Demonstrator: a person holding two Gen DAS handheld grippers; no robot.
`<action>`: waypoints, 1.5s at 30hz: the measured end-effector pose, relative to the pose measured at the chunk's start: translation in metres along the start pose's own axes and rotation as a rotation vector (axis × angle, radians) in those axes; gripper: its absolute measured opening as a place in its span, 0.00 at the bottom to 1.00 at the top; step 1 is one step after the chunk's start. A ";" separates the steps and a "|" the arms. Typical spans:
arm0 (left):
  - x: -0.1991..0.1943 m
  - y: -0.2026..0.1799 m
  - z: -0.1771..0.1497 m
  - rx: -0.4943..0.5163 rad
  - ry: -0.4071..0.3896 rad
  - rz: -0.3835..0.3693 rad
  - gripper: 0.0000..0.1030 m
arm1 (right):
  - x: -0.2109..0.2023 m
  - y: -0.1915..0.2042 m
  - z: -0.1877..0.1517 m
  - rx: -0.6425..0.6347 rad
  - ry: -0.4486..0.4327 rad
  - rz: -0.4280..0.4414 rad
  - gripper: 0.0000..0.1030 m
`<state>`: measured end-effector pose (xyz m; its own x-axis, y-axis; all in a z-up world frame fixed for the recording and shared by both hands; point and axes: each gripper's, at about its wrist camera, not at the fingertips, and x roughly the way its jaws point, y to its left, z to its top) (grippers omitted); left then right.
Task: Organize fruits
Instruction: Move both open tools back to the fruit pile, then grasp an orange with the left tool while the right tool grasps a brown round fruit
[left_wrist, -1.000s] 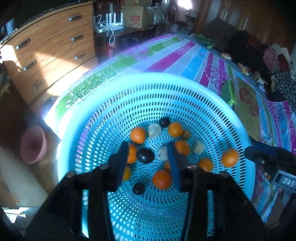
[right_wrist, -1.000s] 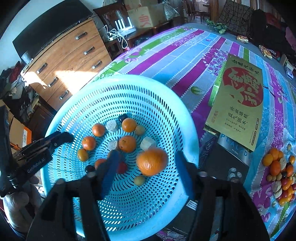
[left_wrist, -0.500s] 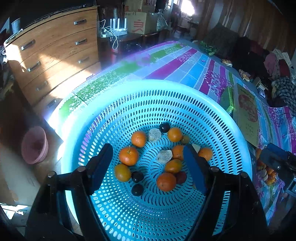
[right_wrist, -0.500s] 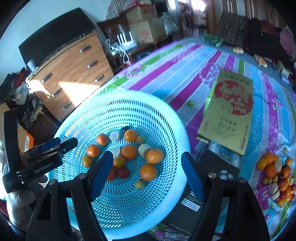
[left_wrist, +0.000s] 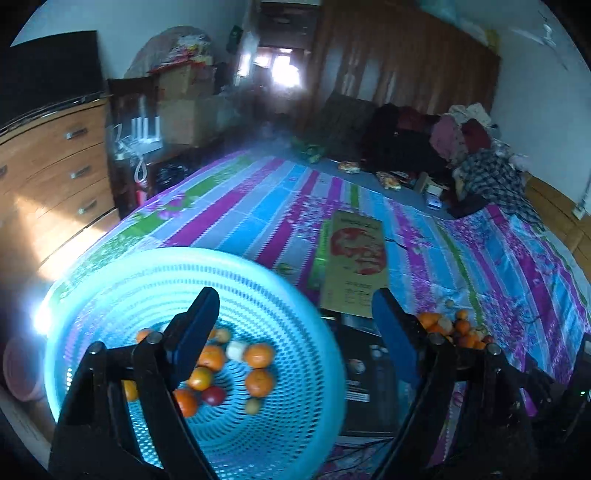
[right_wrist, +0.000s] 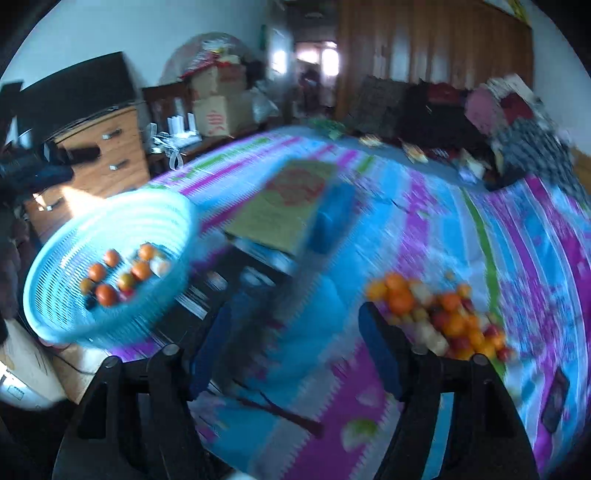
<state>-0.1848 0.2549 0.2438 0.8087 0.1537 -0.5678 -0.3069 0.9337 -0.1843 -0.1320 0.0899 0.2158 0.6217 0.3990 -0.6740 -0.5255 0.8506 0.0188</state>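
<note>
A cyan perforated basket (left_wrist: 303, 317) holds several oranges (left_wrist: 258, 355) and small dark and pale fruits; it also shows at the left of the right wrist view (right_wrist: 66, 321). A pile of loose fruit (right_wrist: 439, 314) lies on the striped cloth to the right, also seen in the left wrist view (left_wrist: 454, 328). My left gripper (left_wrist: 295, 321) is open and empty above the basket's right rim. My right gripper (right_wrist: 291, 350) is open and empty over the cloth, between basket and pile. The right wrist view is blurred.
A yellow-and-red flat box (left_wrist: 354, 266) and a dark flat box (left_wrist: 369, 380) lie beside the basket. A wooden dresser (left_wrist: 48, 177) stands left. Clothes (left_wrist: 480, 162) and clutter sit at the far end of the cloth. A dark phone-like object (right_wrist: 556, 402) lies at right.
The right gripper dropped its orange into the basket, opened and swung right toward the fruit pile. The left gripper opened wide, rose and turned right away from the basket's middle.
</note>
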 end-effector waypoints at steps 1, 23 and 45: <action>0.003 -0.016 -0.002 0.033 0.011 -0.030 0.83 | -0.001 -0.022 -0.017 0.037 0.030 -0.025 0.66; 0.268 -0.213 -0.104 0.293 0.473 -0.231 0.32 | 0.018 -0.215 -0.157 0.422 0.249 -0.141 0.65; 0.275 -0.213 -0.112 0.313 0.414 -0.219 0.34 | 0.074 -0.291 -0.141 0.495 0.189 -0.058 0.53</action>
<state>0.0464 0.0622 0.0370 0.5527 -0.1352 -0.8223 0.0607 0.9907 -0.1221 -0.0154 -0.1766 0.0560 0.5023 0.3168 -0.8046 -0.1281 0.9475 0.2931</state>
